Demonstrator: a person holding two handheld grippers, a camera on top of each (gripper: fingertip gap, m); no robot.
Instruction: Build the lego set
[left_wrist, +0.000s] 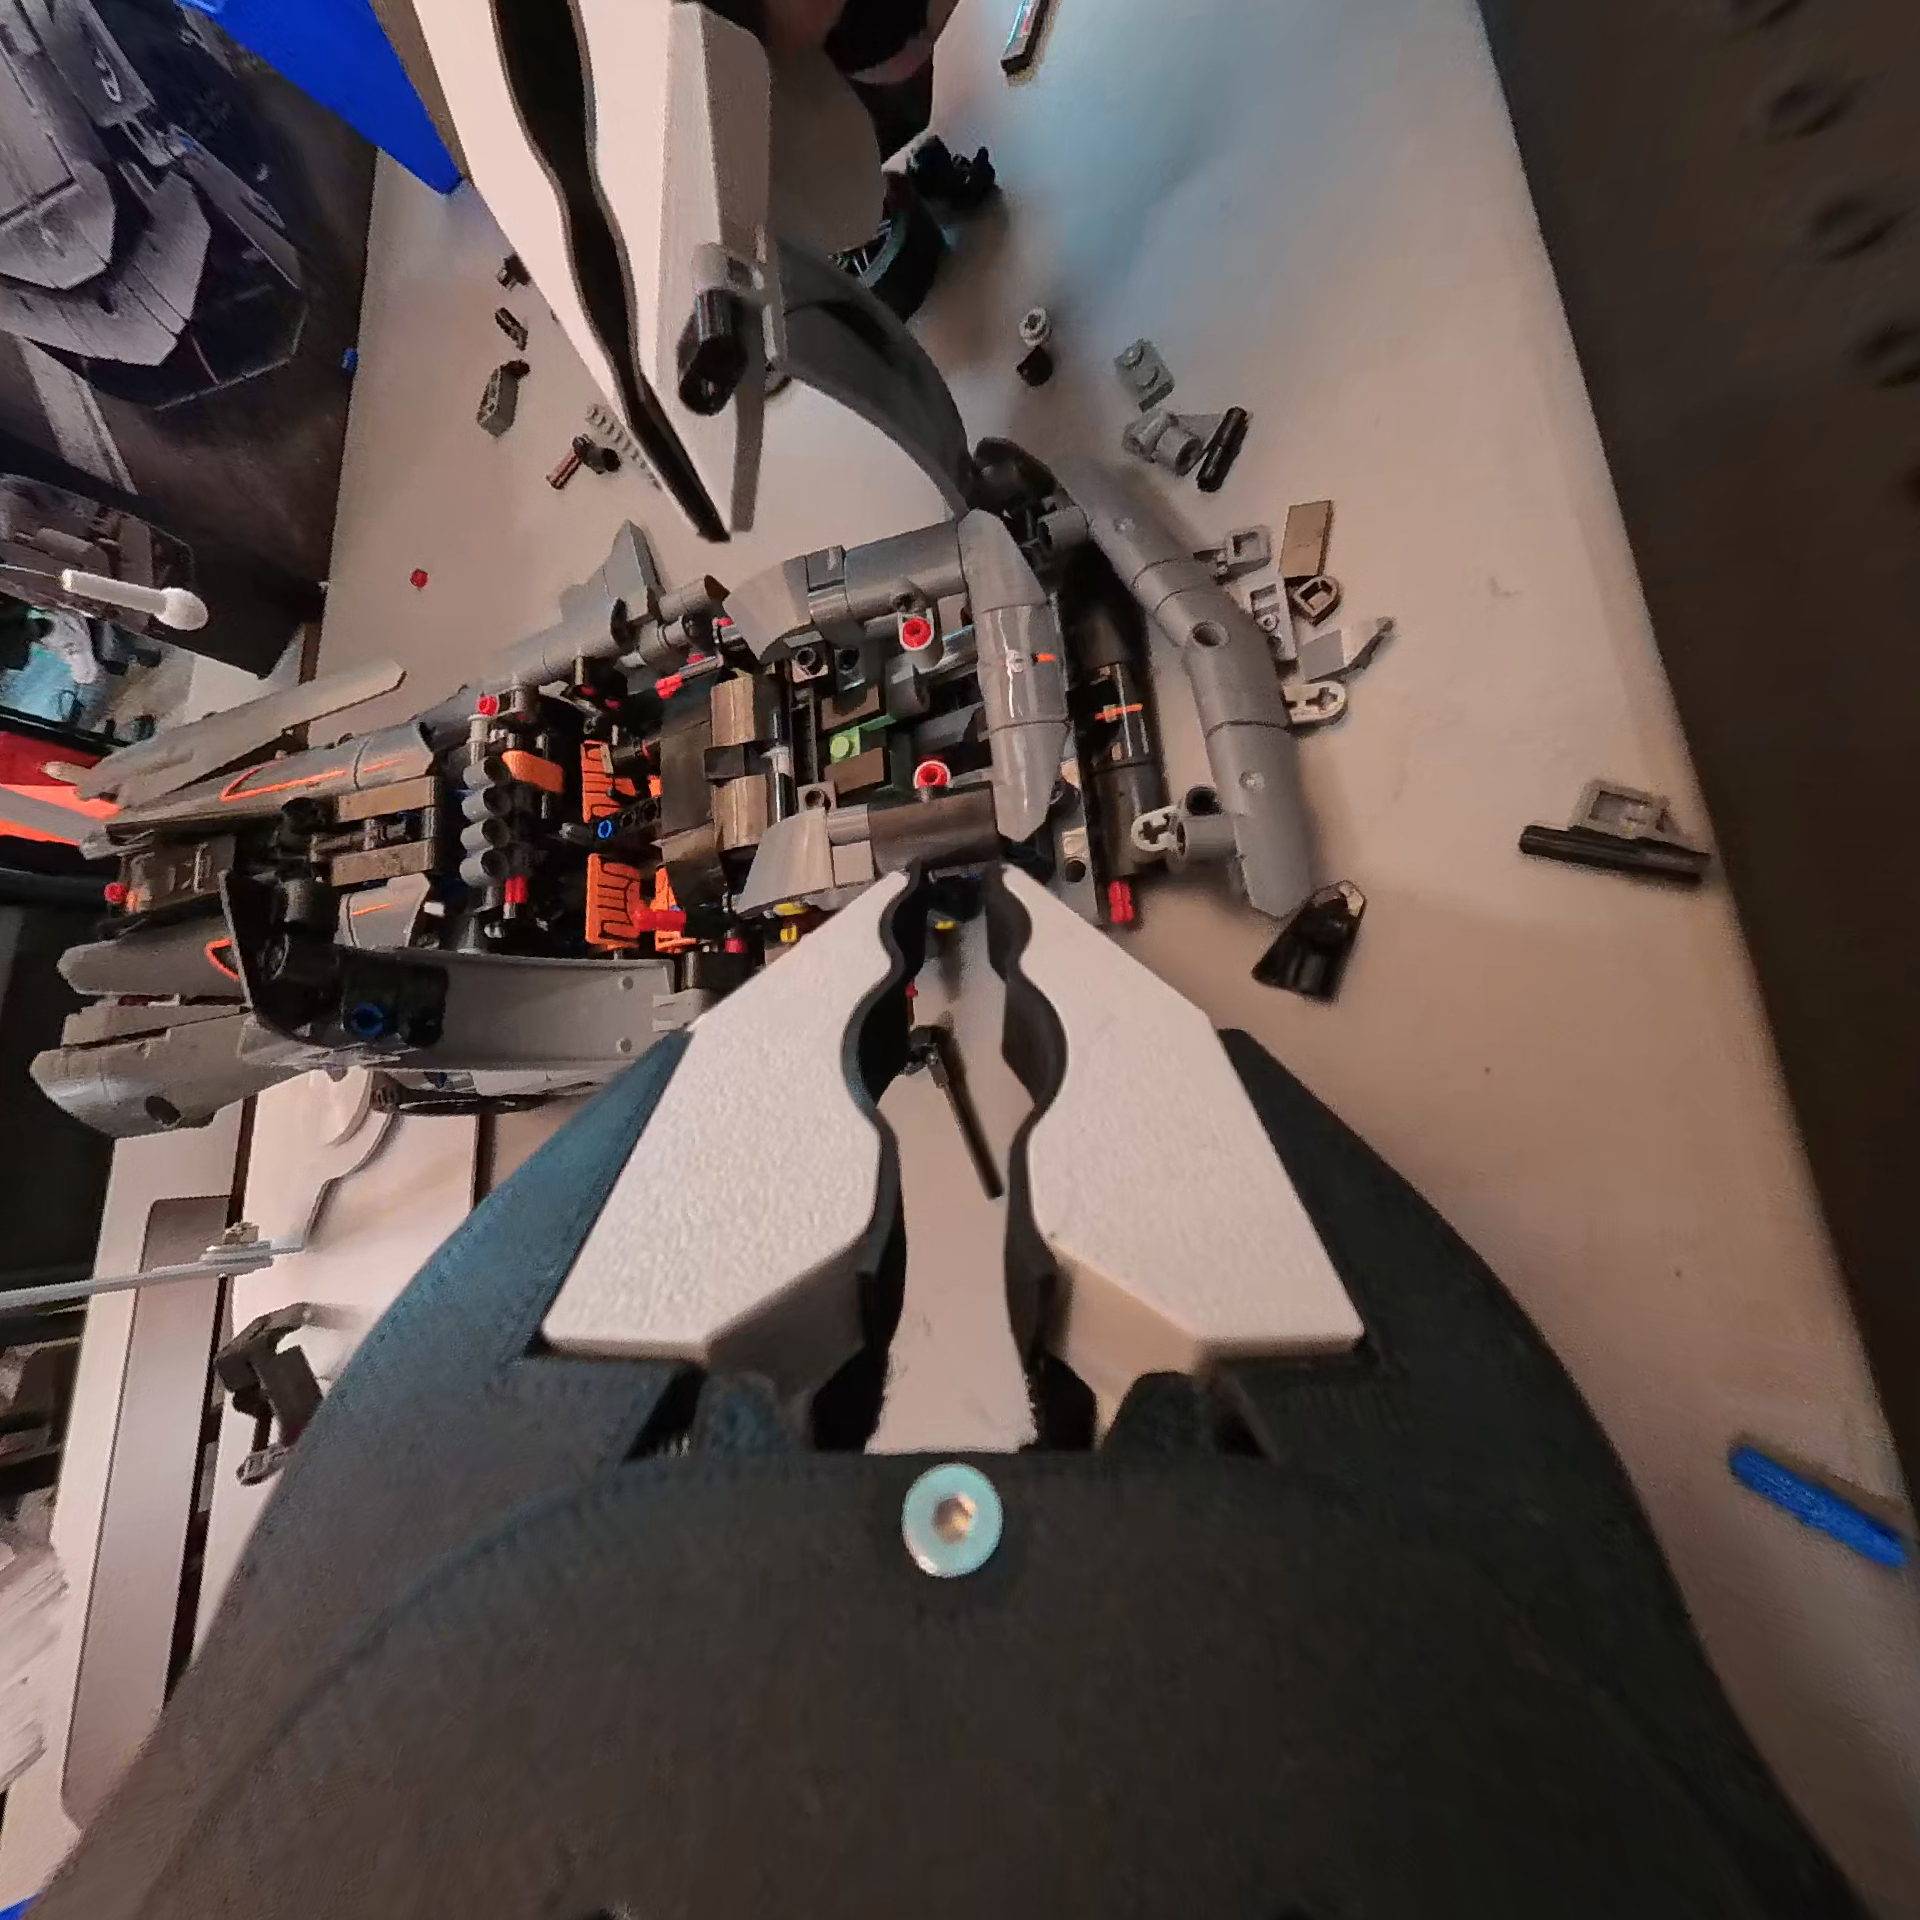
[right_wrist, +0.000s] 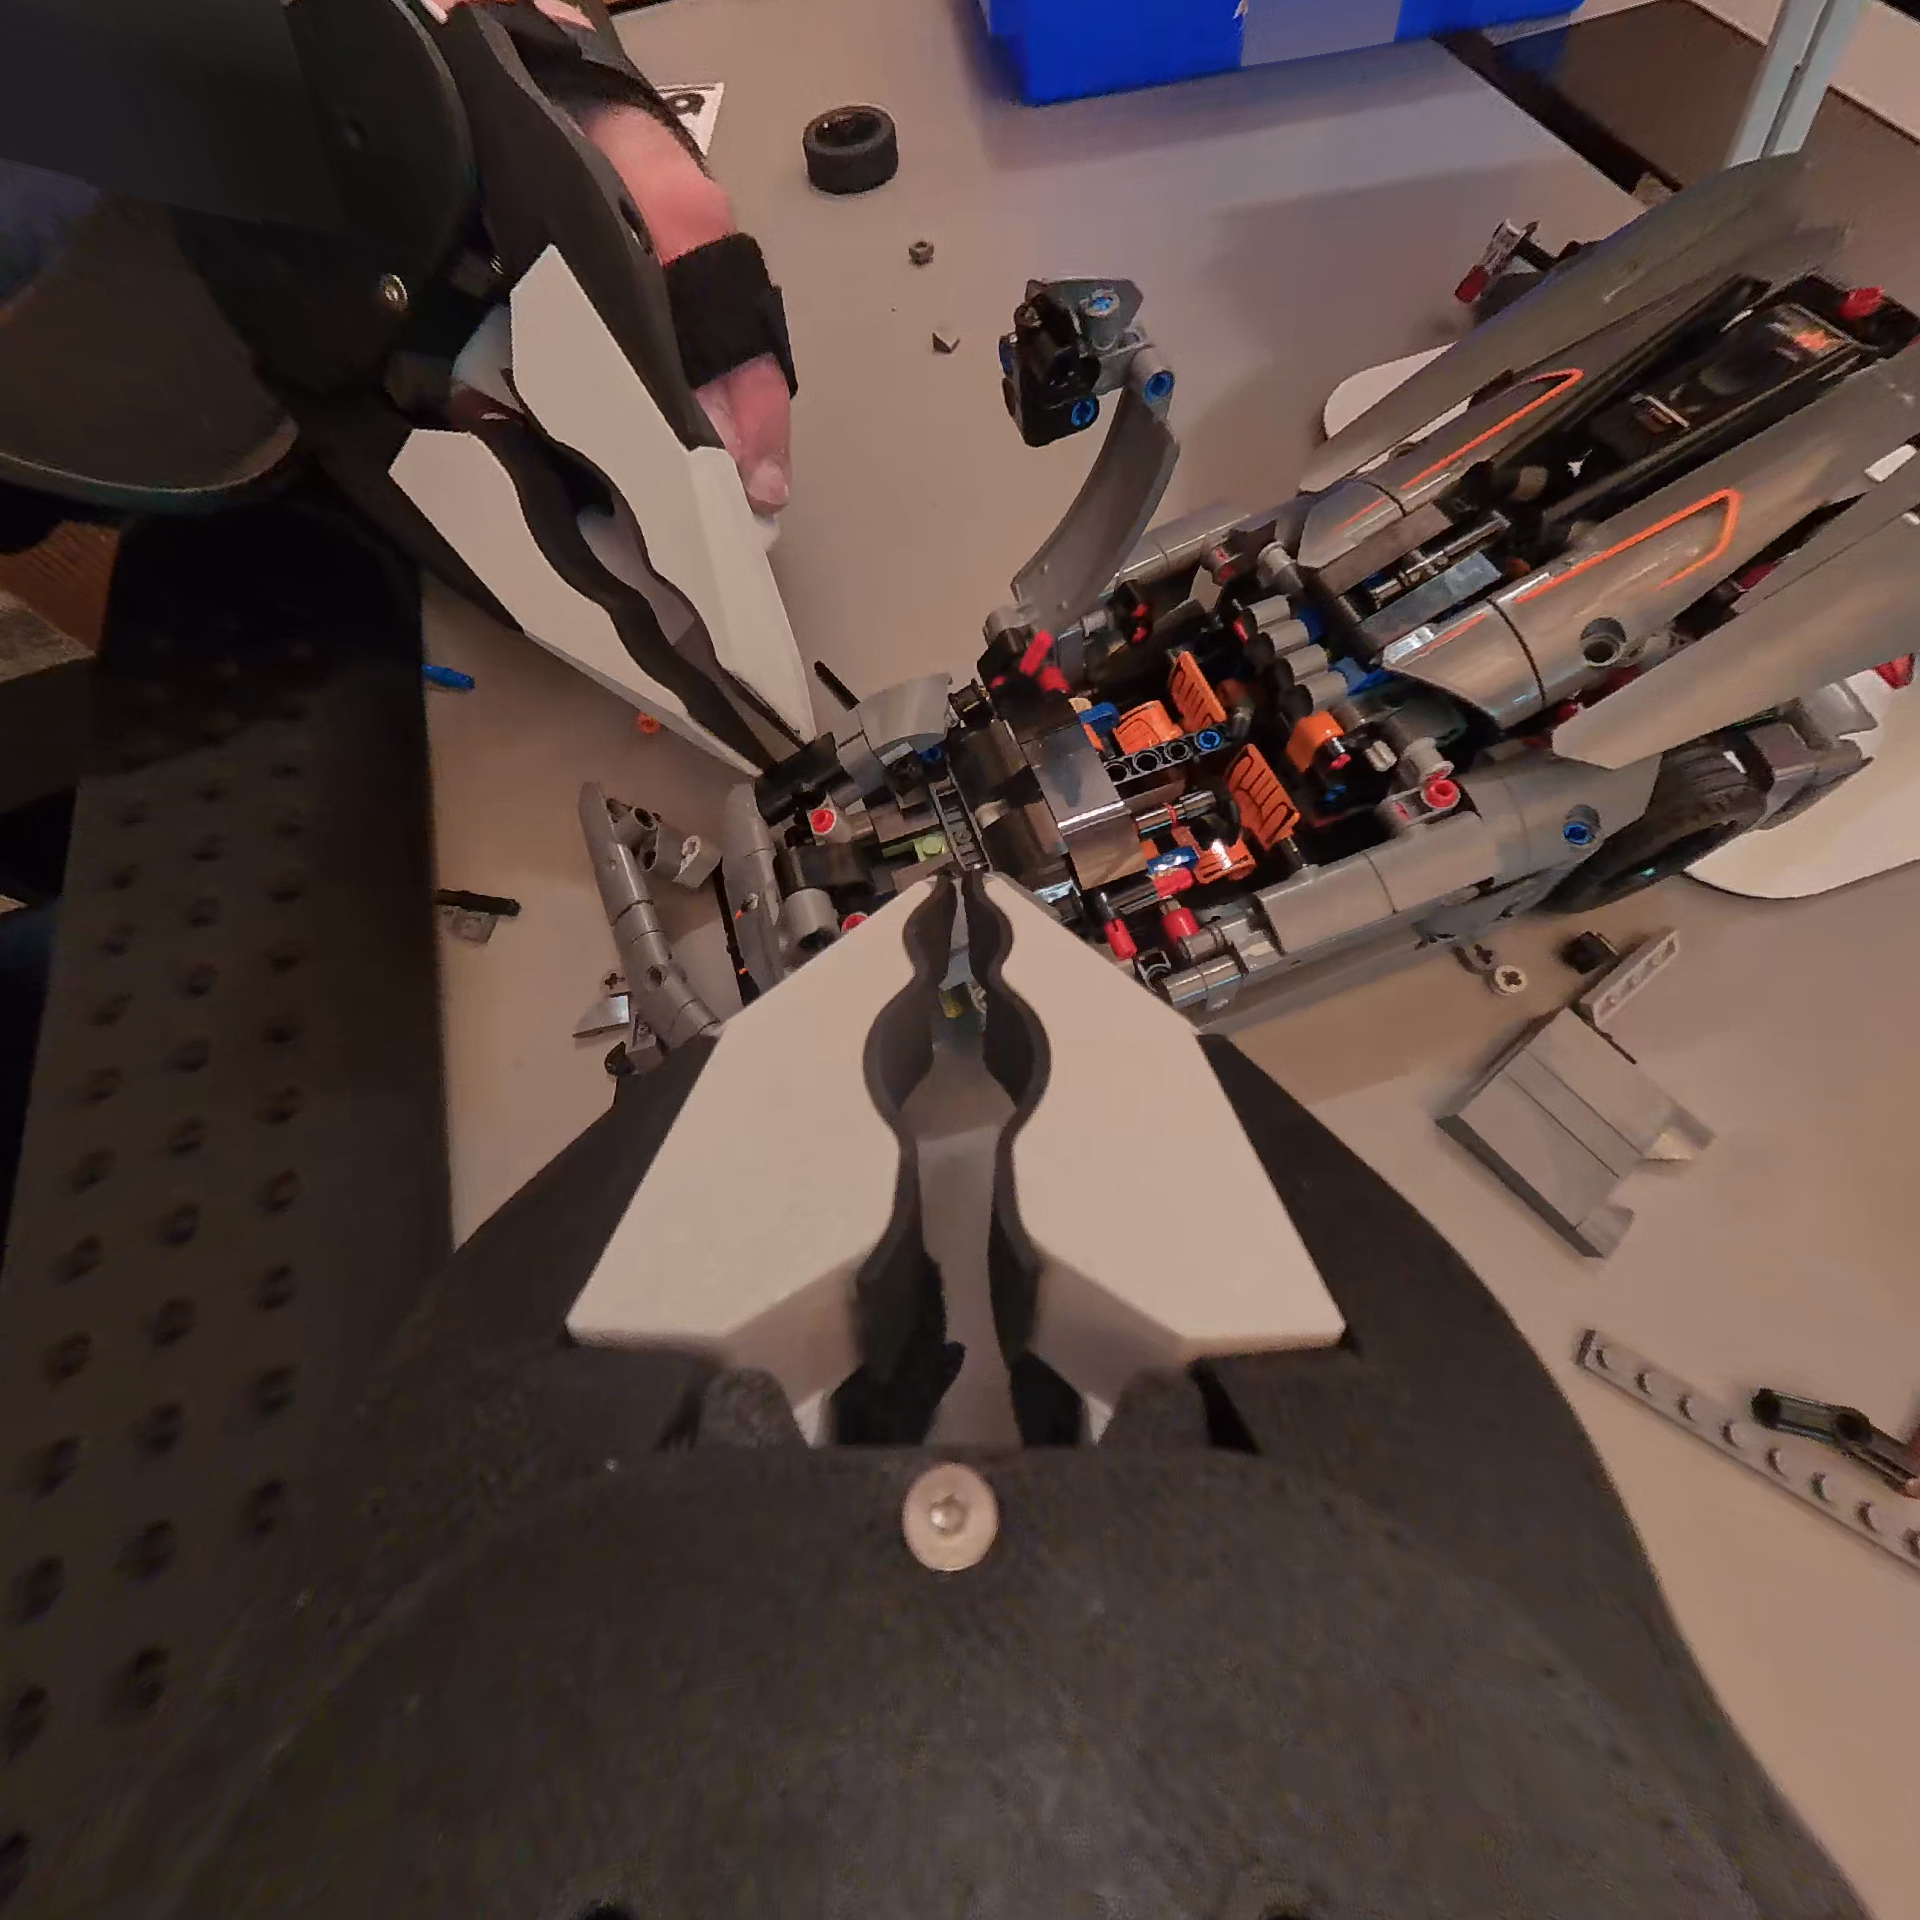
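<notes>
The lego model, a grey, black and orange car (left_wrist: 644, 790), lies across the white table (left_wrist: 1403, 1143); it also shows in the right wrist view (right_wrist: 1299, 748). My left gripper (left_wrist: 951, 883) is at the model's near side by its front, shut on a black piece there (right_wrist: 802, 777). My right gripper (right_wrist: 957, 885) is shut, tips against the model's cockpit edge, with nothing seen between them. It reaches in from the far side in the left wrist view (left_wrist: 719, 525). A grey arch (right_wrist: 1107, 499) stands up from the model.
Loose grey and black pieces (left_wrist: 1179, 436) and a curved grey fender chain (left_wrist: 1236, 717) lie by the model's front. A black axle (left_wrist: 966, 1112) lies under my left fingers. A tire (right_wrist: 850, 149), blue bin (right_wrist: 1247, 42), grey panel (right_wrist: 1558, 1132) and long plate (right_wrist: 1745, 1444) sit nearby. Spacing between my two grippers at the tips: around 8 cm.
</notes>
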